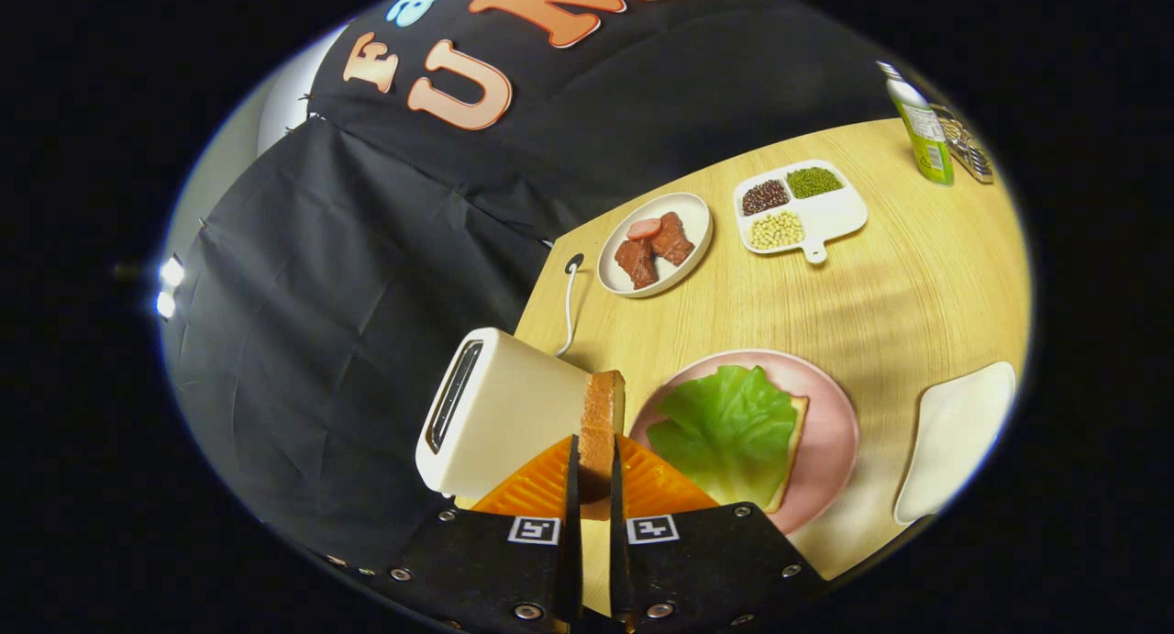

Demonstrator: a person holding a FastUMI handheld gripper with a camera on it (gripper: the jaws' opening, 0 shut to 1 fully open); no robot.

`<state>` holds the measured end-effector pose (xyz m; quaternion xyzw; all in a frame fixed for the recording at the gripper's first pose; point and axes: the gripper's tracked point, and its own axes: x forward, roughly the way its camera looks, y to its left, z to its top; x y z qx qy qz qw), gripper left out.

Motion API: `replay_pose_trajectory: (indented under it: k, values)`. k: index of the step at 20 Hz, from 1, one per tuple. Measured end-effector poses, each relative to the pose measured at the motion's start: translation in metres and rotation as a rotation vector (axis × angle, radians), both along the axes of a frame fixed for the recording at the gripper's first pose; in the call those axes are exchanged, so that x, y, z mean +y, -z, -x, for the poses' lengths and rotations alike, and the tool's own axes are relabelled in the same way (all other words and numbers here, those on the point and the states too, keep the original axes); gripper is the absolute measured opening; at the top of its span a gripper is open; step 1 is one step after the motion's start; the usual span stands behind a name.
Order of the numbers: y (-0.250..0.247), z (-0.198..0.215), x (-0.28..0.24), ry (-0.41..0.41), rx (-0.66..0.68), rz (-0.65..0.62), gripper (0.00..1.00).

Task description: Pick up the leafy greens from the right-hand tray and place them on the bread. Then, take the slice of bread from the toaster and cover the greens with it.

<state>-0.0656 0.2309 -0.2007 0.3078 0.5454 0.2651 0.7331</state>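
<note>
Gripper (592,487), lower centre: jaws nearly closed, clamped edge-on upon a toasted bread slice (601,423) beside the cream plastic toaster (500,414). Right of it, a green leafy lettuce piece (729,428) lies on a second bread slice (796,432) on a round pink plate (839,432). Pale wooden surface (899,294) beneath; empty white tray (958,437) at right.

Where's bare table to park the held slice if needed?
The gripper is shut on the bread slice. Widest bare wood lies between the pink plate, the divided bean tray and the white tray. It is crowded between the toaster and the pink plate.
</note>
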Motion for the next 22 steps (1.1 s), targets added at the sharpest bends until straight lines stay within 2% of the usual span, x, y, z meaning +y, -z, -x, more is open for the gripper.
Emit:
replay_pose_trajectory:
  k: [8, 11, 13, 17, 18, 22]
  values:
    - [0.054, 0.009, -0.039, 0.045, 0.070, 0.063, 0.12]
    - [0.067, 0.016, -0.049, 0.030, 0.076, 0.109, 0.12]
    - [0.069, 0.014, -0.050, 0.030, 0.061, 0.116, 0.16]
    - [0.075, 0.002, -0.071, 0.057, -0.036, 0.221, 0.33]
    - [0.072, -0.004, -0.076, 0.072, -0.072, 0.238, 0.43]
    - [0.046, -0.038, -0.102, 0.124, -0.331, 0.319, 0.60]
